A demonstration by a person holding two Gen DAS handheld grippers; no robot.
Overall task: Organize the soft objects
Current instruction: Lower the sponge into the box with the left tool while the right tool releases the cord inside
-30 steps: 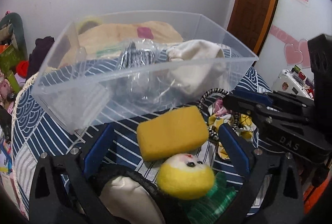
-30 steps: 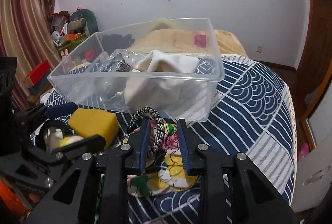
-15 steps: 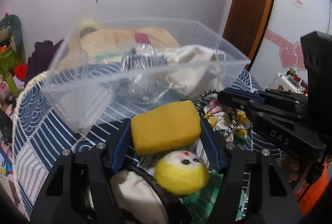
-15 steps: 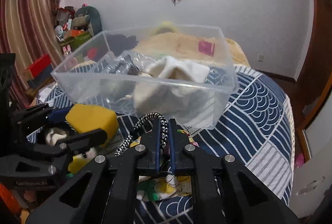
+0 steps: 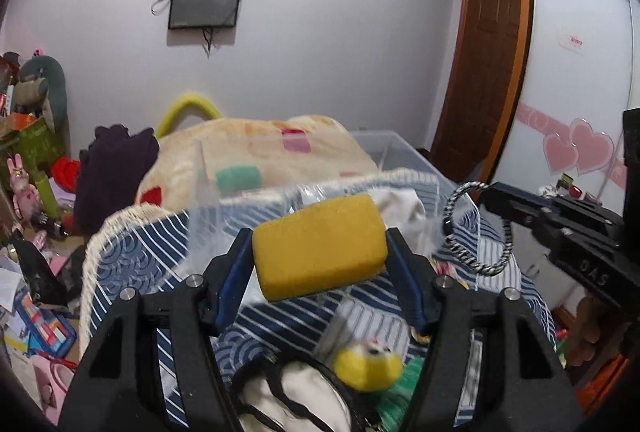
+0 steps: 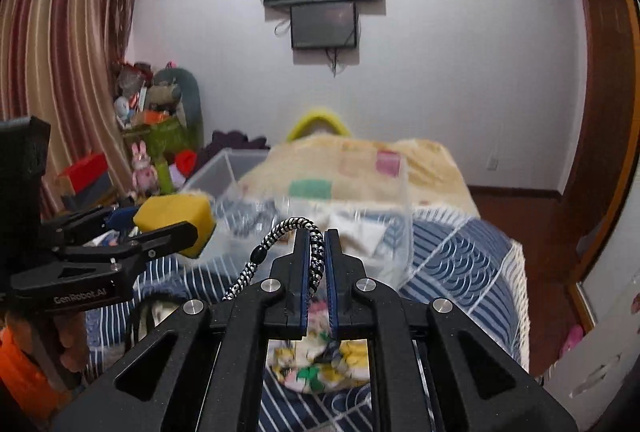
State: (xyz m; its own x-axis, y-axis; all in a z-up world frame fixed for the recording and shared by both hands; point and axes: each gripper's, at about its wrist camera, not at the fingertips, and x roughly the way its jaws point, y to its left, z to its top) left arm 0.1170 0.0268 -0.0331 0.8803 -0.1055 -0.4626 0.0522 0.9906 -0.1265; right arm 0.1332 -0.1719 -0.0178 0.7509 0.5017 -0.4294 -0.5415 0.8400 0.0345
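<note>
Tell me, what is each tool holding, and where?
The left tool squeezes the yellow sponge by its two short ends. The right tool pinches the black-and-white cord loop of the flowery pouch.

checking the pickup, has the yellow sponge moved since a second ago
Yes. The yellow sponge has gone up: it lay on the striped bedspread below the clear bin, and now sits off it, level with the bin's rim, in the left gripper.

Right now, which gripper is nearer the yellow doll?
Left. The left gripper, shut on the sponge, hangs just above the yellow doll; the right gripper, clamping the cord, is off to its side.
</note>
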